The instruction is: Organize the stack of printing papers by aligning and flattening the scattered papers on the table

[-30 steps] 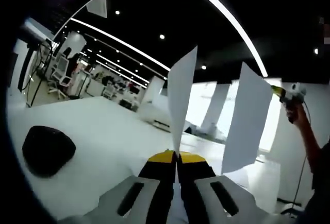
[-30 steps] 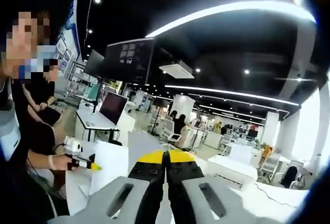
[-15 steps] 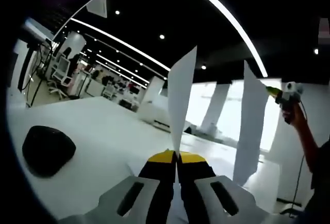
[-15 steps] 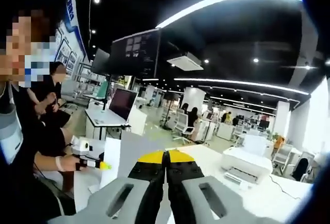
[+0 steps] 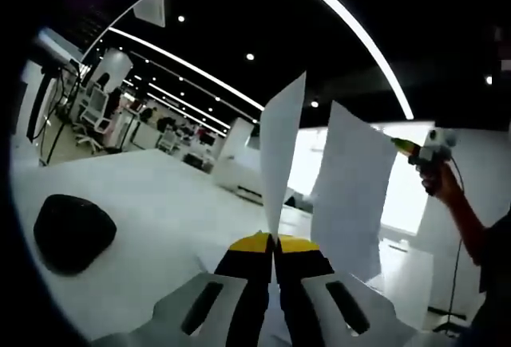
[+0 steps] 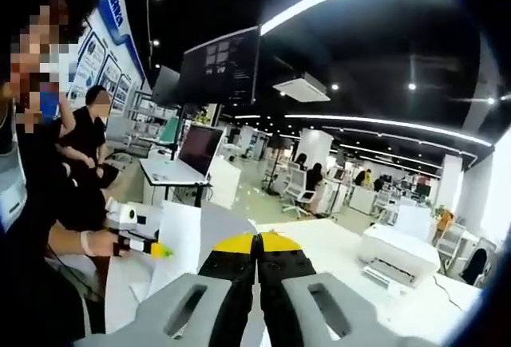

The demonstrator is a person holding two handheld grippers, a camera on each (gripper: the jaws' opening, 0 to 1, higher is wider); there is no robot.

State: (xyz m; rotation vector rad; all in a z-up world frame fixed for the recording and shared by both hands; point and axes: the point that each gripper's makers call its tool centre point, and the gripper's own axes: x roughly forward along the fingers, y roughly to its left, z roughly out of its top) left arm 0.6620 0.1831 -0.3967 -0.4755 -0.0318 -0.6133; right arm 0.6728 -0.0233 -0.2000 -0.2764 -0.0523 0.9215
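Your left gripper [image 5: 273, 243] has its fingers pinched on a paper sheet [image 5: 281, 155] standing upright above the white counter [image 5: 152, 195]. Your right gripper [image 6: 255, 243] pinches another sheet [image 5: 347, 187]. Paper looks light and floppy; grip near edges.

we can't read any words or numbers here. the blue wall boards [image 6: 120, 20], up and to the left of the right claw, have marks too small and blurry to read. the dark hanging screen [image 6: 219, 68] above that claw shows little boxes, but no letters we can make out.
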